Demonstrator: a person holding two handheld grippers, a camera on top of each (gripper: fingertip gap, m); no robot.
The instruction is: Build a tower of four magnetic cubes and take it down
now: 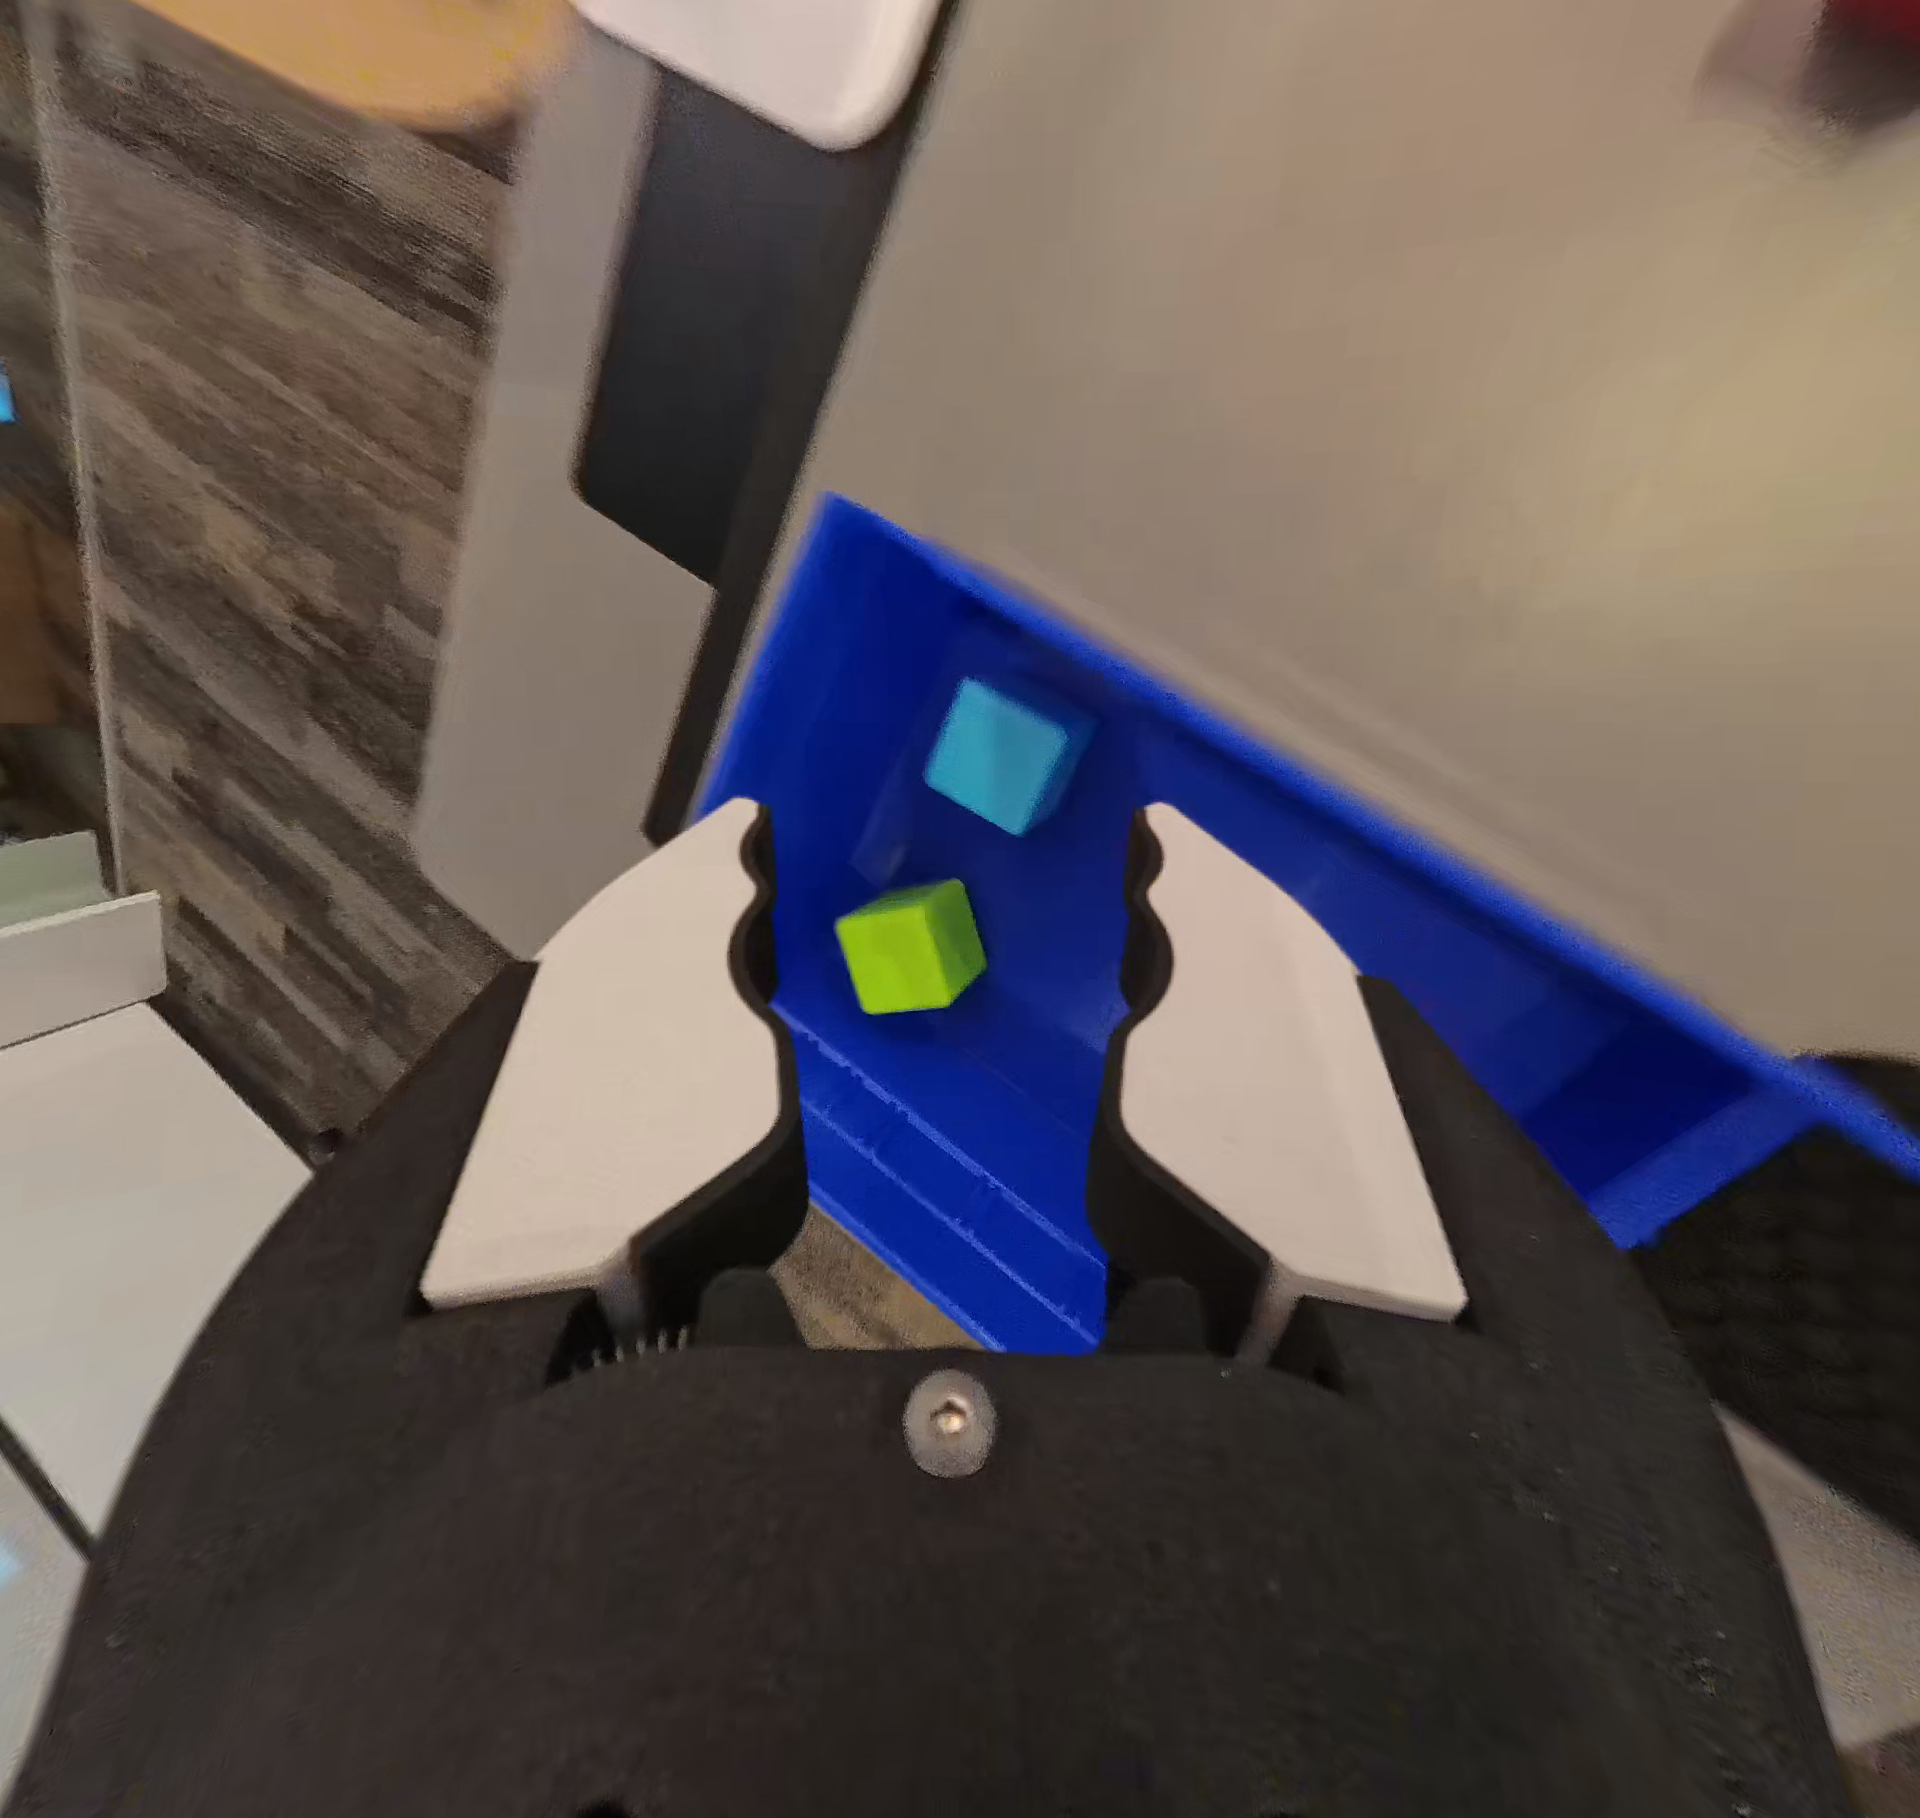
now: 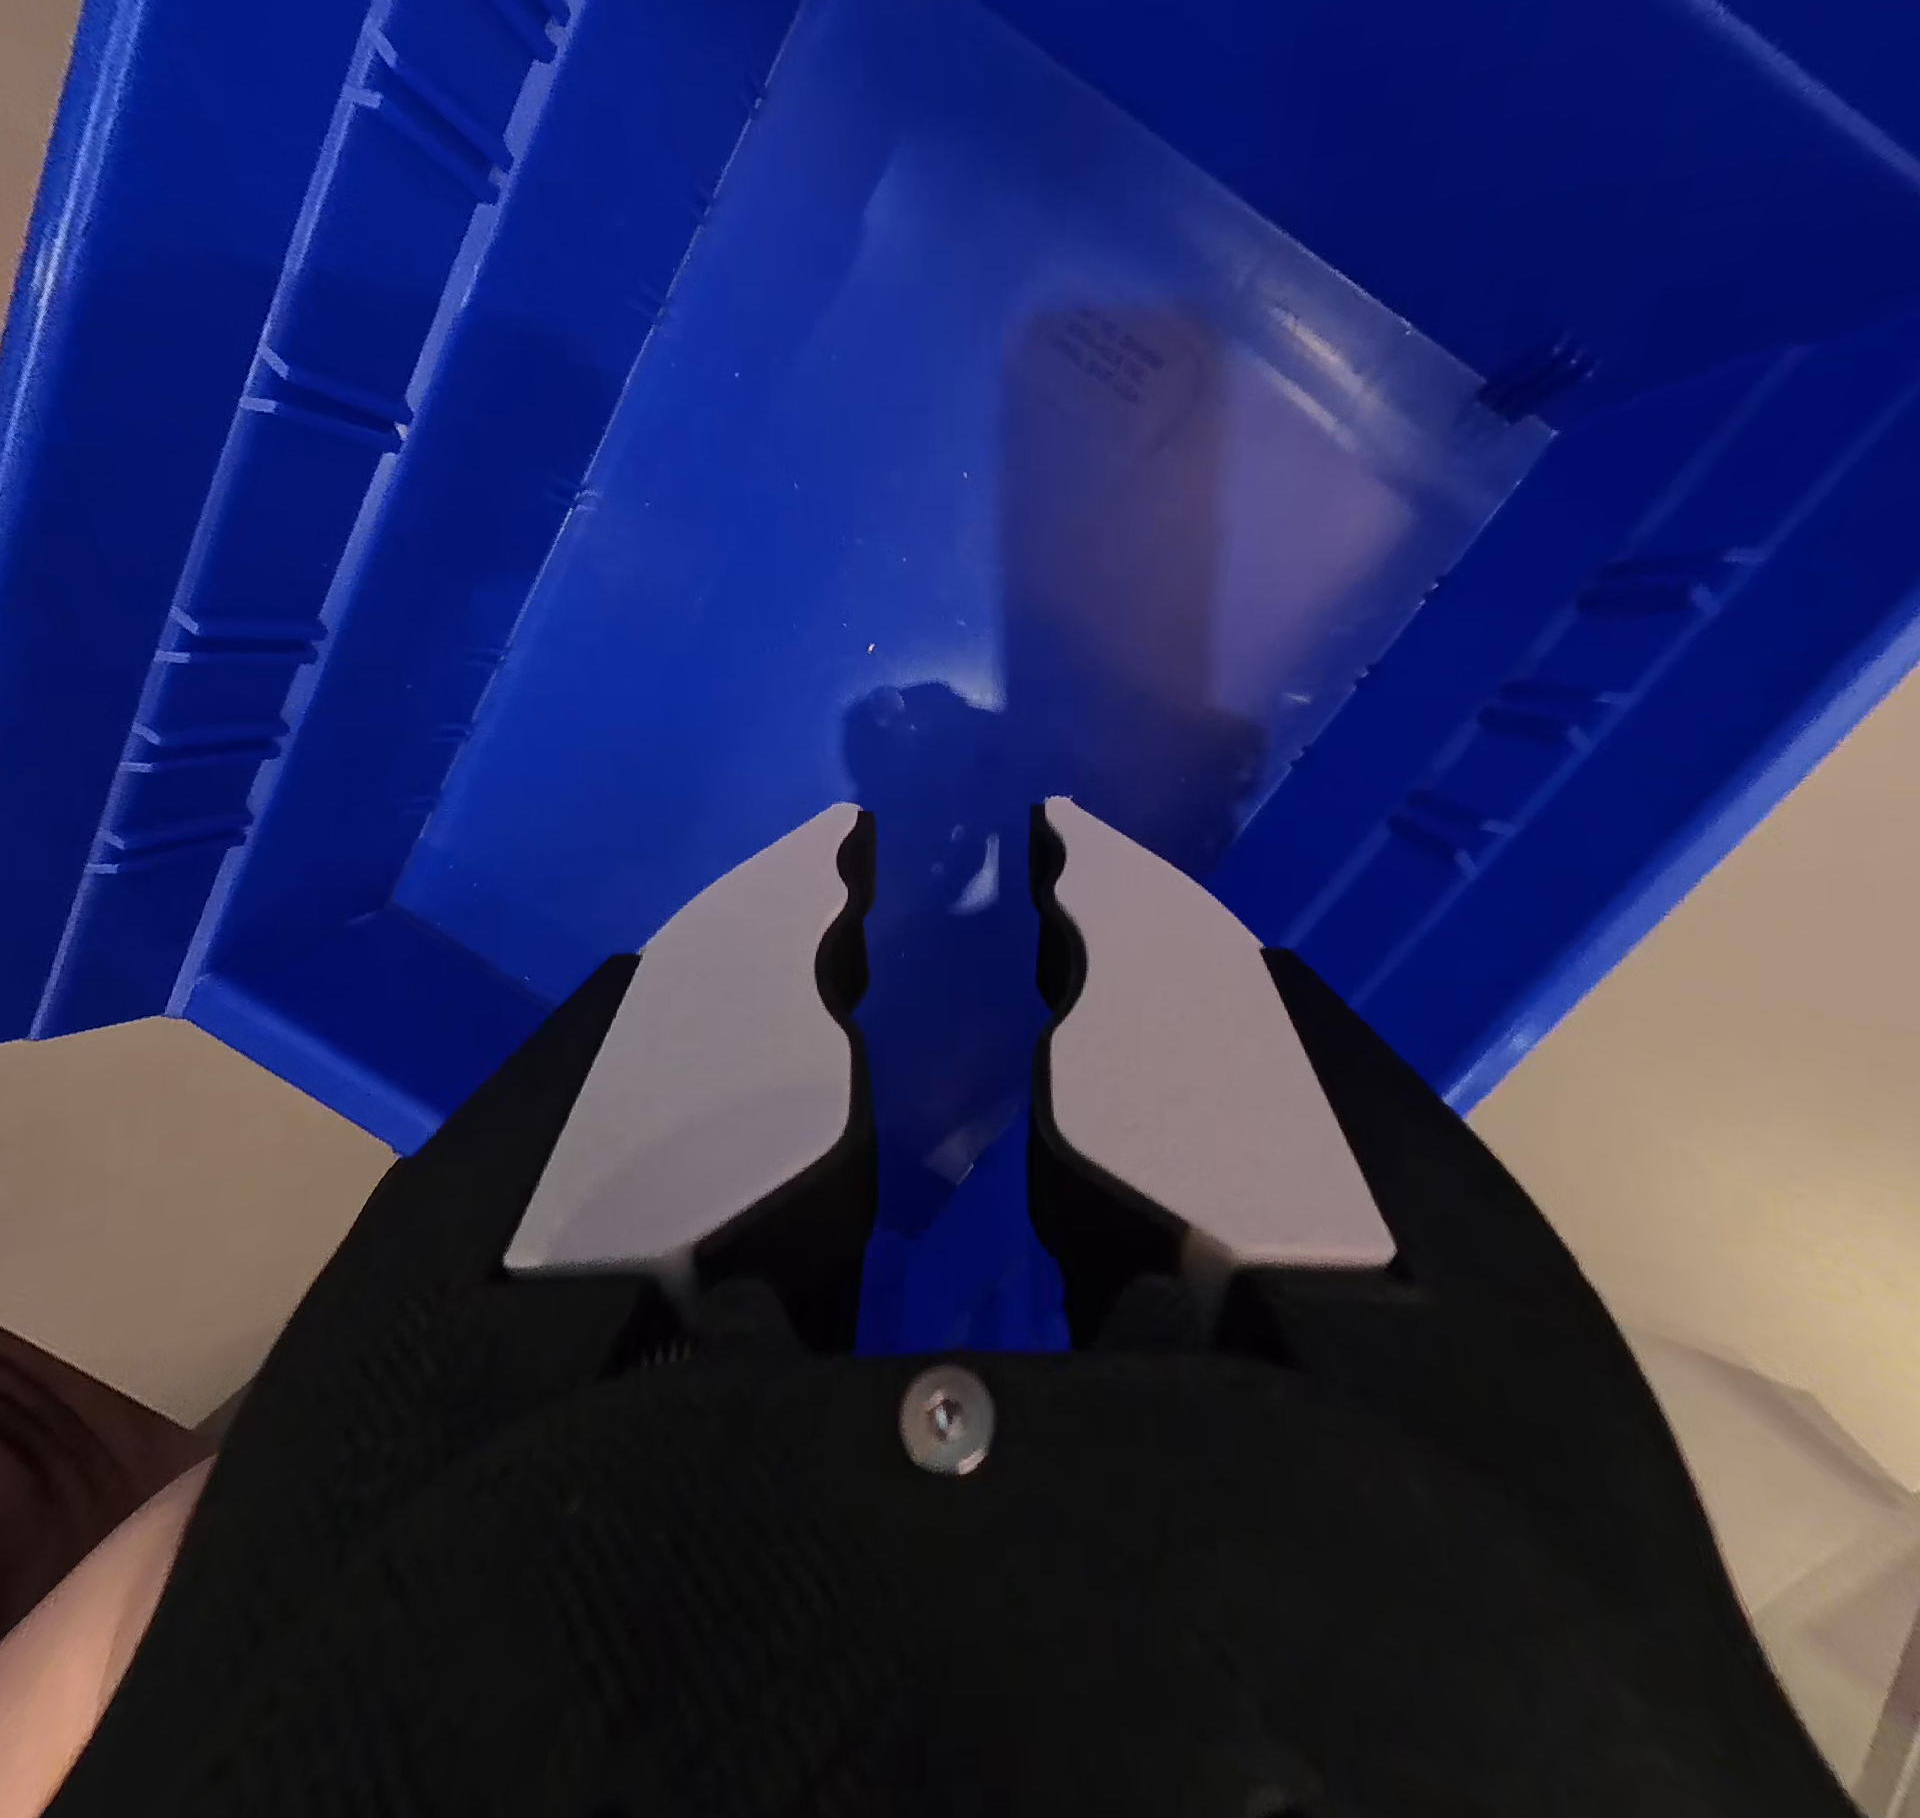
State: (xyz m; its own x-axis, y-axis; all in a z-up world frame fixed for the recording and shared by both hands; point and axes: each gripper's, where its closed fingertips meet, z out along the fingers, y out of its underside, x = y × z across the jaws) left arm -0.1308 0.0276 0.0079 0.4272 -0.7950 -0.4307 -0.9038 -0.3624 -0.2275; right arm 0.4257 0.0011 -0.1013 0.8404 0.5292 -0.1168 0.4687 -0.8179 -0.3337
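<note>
In the left wrist view a green cube (image 1: 911,947) and a light blue cube (image 1: 1006,755) lie apart on the floor of a blue plastic bin (image 1: 1351,833). My left gripper (image 1: 951,812) is open and empty, held above the bin's near end, with the green cube showing between its fingers. In the right wrist view my right gripper (image 2: 951,807) is open and empty, with a narrower gap. It points down into the blue bin (image 2: 312,418), above a glossy bare patch of its floor. No cube shows in that view.
The bin sits on a beige table (image 1: 1351,314). A dark chair back (image 1: 727,314) and grey patterned carpet (image 1: 260,521) lie beyond the table's left edge. A white shelf (image 1: 83,1093) stands at the left. A hand (image 2: 94,1602) shows at the lower left of the right wrist view. Across from one pair of fingers to the other is roughly 55 cm.
</note>
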